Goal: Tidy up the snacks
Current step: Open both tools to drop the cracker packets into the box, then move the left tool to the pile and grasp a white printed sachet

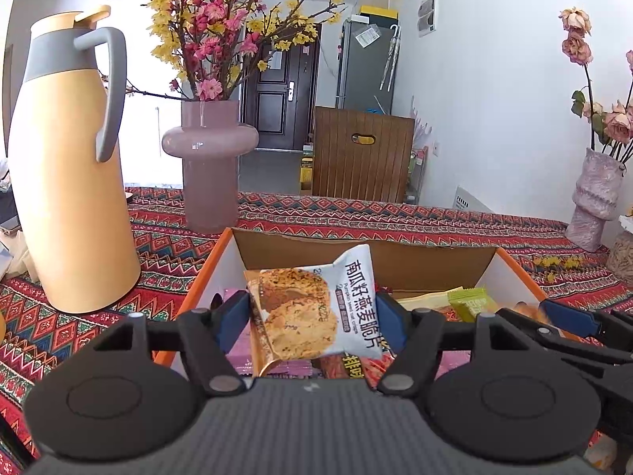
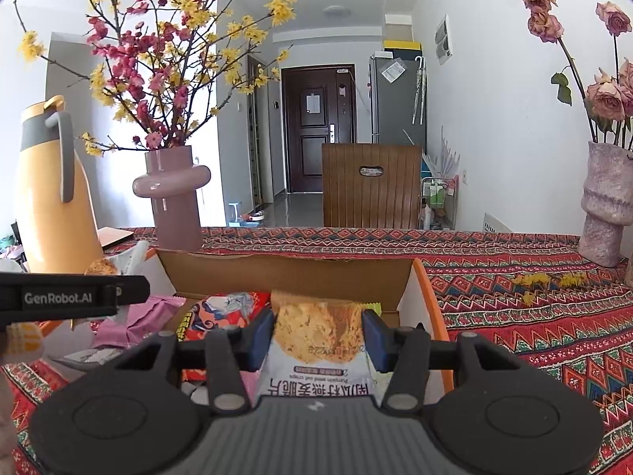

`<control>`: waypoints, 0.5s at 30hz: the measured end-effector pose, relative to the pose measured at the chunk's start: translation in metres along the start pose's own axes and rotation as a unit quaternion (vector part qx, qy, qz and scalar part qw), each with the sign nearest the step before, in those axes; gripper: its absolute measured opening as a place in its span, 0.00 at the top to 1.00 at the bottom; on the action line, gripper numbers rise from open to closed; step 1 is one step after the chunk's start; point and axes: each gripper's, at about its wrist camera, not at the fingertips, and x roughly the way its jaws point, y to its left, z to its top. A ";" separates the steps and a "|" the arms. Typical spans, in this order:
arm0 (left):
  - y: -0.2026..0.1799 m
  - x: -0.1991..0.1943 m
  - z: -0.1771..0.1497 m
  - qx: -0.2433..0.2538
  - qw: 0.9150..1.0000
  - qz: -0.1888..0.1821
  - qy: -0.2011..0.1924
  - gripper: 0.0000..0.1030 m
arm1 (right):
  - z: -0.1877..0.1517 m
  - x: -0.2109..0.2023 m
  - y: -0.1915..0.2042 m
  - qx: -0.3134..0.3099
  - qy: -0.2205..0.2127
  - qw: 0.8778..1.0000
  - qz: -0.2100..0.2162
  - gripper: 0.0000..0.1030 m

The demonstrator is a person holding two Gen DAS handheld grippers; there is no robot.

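Note:
A cardboard box (image 1: 205, 273) with orange outer walls sits open on the patterned table. My left gripper (image 1: 312, 308) hovers over its left half, blue pads pressed on the side edges of a tilted white oat-crisp packet (image 1: 312, 308). My right gripper (image 2: 318, 328) is over the box's right half (image 2: 429, 301), pads against both edges of a second oat-crisp packet (image 2: 316, 328), held upside down. Inside the box lie a green packet (image 1: 470, 303), a red packet (image 2: 221, 316) and pink packets (image 2: 150, 312). Each view catches the other gripper at its edge.
A tall yellow thermos jug (image 1: 71, 182) stands left of the box. A pink vase of blossom branches (image 1: 209, 166) is behind it. A textured vase with dried roses (image 2: 605, 213) stands far right, fallen petals (image 2: 550, 279) near it. A wooden chair (image 2: 372, 184) is beyond the table.

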 end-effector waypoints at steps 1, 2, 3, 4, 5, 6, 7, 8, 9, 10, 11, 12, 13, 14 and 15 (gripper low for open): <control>0.001 -0.001 0.000 -0.003 1.000 0.000 -0.003 0.28 | 0.000 0.000 0.000 0.000 0.000 1.000 0.000 0.42; 0.002 -0.003 0.001 -0.005 1.000 0.002 -0.006 0.24 | 0.000 -0.001 0.000 0.000 -0.002 1.000 -0.002 0.31; 0.003 -0.004 0.001 -0.008 1.000 0.003 -0.009 0.19 | 0.000 -0.003 0.000 0.000 -0.005 1.000 -0.004 0.18; 0.004 -0.005 0.002 -0.012 1.000 0.007 -0.013 0.16 | 0.000 -0.004 0.000 0.000 -0.008 1.000 -0.006 0.12; 0.005 -0.006 0.002 -0.014 1.000 0.012 -0.015 0.10 | 0.000 -0.005 0.000 0.001 -0.011 1.000 -0.007 0.04; 0.006 -0.007 0.003 -0.017 1.000 0.016 -0.018 0.03 | 0.000 -0.006 0.000 0.004 -0.013 1.000 -0.007 0.00; 0.008 -0.007 0.004 -0.022 0.999 0.018 -0.020 0.01 | 0.000 -0.007 -0.001 0.007 -0.014 1.000 -0.006 0.00; 0.009 -0.008 0.004 -0.025 0.999 0.020 -0.022 0.00 | 0.000 -0.007 -0.003 0.010 -0.015 1.000 -0.006 0.00; 0.009 -0.008 0.004 -0.026 0.999 0.020 -0.022 0.00 | 0.000 -0.007 -0.003 0.012 -0.016 1.000 -0.007 0.00; 0.009 -0.008 0.005 -0.026 0.999 0.020 -0.021 0.00 | 0.000 -0.007 -0.004 0.014 -0.016 1.000 -0.008 0.00; 0.009 -0.008 0.004 -0.025 0.999 0.021 -0.020 0.00 | 0.000 -0.007 -0.004 0.015 -0.015 1.000 -0.009 0.00; 0.008 -0.007 0.004 -0.025 0.999 0.022 -0.019 0.00 | 0.000 -0.007 -0.004 0.016 -0.015 1.000 -0.009 0.00; 0.009 -0.007 0.004 -0.025 0.999 0.021 -0.017 0.00 | 0.000 -0.007 -0.005 0.017 -0.015 1.000 -0.009 0.00; 0.009 -0.006 0.004 -0.026 0.999 0.022 -0.016 0.00 | 0.000 -0.007 -0.005 0.017 -0.015 1.000 -0.009 0.00; 0.010 -0.006 0.004 -0.027 0.999 0.022 -0.014 0.00 | 0.000 -0.007 -0.005 0.017 -0.015 1.000 -0.009 0.00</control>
